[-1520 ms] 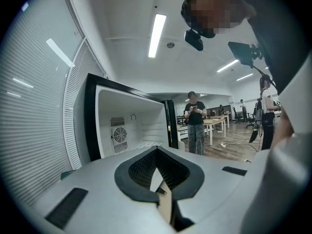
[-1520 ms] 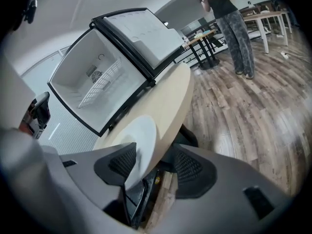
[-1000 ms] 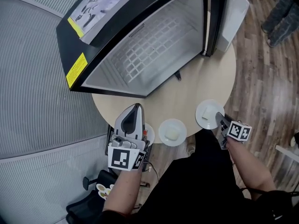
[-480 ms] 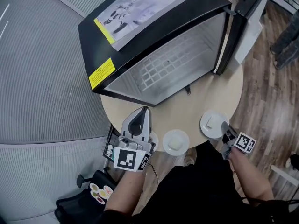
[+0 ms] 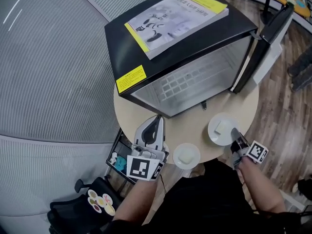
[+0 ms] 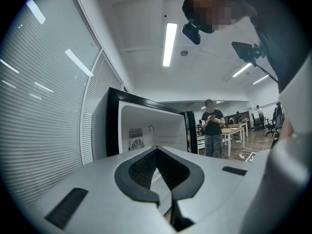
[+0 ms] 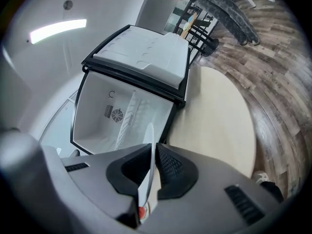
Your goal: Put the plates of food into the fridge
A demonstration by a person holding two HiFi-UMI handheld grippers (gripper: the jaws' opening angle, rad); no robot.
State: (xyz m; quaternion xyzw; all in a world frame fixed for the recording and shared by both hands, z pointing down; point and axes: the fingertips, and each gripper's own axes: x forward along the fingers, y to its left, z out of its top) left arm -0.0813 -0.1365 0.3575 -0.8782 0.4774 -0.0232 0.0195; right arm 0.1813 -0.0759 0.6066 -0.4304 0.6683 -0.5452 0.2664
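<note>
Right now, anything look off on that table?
Nothing spilled or damaged. One stray item: a yellow-edged white booklet lies on top of the black mini fridge. The right gripper has just closed its fingers on the rim of the right-hand white plate.

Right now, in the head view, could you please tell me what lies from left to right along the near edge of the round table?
The left gripper → free plate → held plate → right gripper, shut on the held plate's near rim.
</note>
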